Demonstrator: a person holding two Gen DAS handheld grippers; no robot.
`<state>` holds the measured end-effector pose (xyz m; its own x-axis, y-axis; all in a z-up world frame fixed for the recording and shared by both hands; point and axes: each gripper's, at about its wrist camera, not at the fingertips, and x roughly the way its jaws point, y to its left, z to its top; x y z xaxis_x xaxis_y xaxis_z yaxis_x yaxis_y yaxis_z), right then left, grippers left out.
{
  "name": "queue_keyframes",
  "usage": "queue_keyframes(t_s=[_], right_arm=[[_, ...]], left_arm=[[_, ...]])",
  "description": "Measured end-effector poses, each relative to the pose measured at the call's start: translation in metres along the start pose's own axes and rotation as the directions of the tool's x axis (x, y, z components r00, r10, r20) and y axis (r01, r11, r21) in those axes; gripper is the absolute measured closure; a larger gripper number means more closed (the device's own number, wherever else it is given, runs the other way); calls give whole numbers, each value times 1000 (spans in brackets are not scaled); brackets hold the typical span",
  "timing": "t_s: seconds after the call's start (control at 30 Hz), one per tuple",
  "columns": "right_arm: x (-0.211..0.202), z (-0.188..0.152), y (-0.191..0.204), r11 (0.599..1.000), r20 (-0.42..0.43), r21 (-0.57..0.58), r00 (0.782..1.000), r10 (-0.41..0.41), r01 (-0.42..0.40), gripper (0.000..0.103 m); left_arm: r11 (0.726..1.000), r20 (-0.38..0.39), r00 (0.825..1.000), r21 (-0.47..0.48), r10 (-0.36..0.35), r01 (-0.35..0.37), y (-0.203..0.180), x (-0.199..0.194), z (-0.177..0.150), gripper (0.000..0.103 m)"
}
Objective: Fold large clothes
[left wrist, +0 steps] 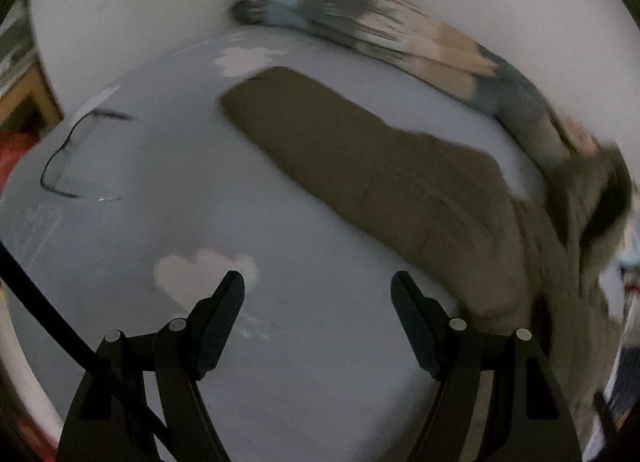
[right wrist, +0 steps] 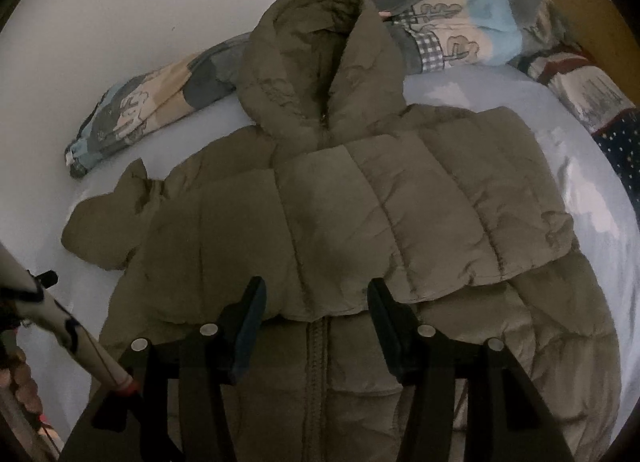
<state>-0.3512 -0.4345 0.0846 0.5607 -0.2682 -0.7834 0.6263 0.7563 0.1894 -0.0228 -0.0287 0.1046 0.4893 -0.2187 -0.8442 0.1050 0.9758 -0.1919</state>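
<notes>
An olive puffer jacket (right wrist: 360, 202) with a hood (right wrist: 316, 62) lies front-up on a bed with a pale blue sheet (right wrist: 500, 90). One sleeve (right wrist: 460, 198) is folded across the chest; the other sleeve (right wrist: 108, 222) sticks out to the left. My right gripper (right wrist: 316, 294) hovers open over the zipper (right wrist: 316, 358), and the folded sleeve's edge shows between its fingers without being pressed. The left wrist view is blurred. There my left gripper (left wrist: 318, 290) is open over bare sheet (left wrist: 180, 182), and the outstretched sleeve (left wrist: 360, 150) runs up to its right.
A rolled patchwork quilt (right wrist: 160, 94) lies along the white wall (right wrist: 160, 2) behind the jacket. A dark spotted pillow (right wrist: 620, 150) and a wooden headboard (right wrist: 580, 14) sit at the right. A black cable (left wrist: 60, 158) lies on the sheet. A hand (right wrist: 16, 374) and a white rod (right wrist: 80, 342) show at lower left.
</notes>
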Motion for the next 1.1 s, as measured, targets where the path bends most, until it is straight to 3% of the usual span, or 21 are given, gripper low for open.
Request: queue_keyframes(t_s=[0.17, 0.37, 0.43, 0.57, 0.7, 0.8, 1.07, 1.1], right_arm=[[-4, 2, -8, 1000, 10, 21, 1000, 5, -5, 46], [2, 7, -15, 999, 8, 46, 1000, -4, 4, 45], [3, 8, -14, 999, 11, 45, 1000, -4, 3, 45], [5, 6, -14, 999, 16, 29, 1000, -15, 15, 45], [8, 4, -18, 999, 3, 41, 1000, -9, 9, 45], [9, 2, -16, 999, 8, 25, 1000, -22, 22, 45], [15, 0, -16, 999, 14, 8, 999, -35, 35, 45], [15, -1, -16, 999, 16, 6, 999, -38, 38, 45]], left_arm=[[986, -29, 998, -157, -60, 55, 51, 23, 38, 28], [927, -13, 984, -338, -178, 164, 94, 54, 79, 29], [910, -14, 982, -379, -189, 170, 103, 66, 91, 36], [884, -10, 977, -427, -215, 190, 120, 92, 112, 41], [833, 4, 962, -499, -274, 240, 133, 120, 127, 46], [835, -7, 966, -505, -260, 221, 136, 138, 135, 55], [795, 86, 954, -535, -286, 286, 134, 172, 147, 55], [799, 108, 956, -528, -273, 288, 129, 172, 148, 64]])
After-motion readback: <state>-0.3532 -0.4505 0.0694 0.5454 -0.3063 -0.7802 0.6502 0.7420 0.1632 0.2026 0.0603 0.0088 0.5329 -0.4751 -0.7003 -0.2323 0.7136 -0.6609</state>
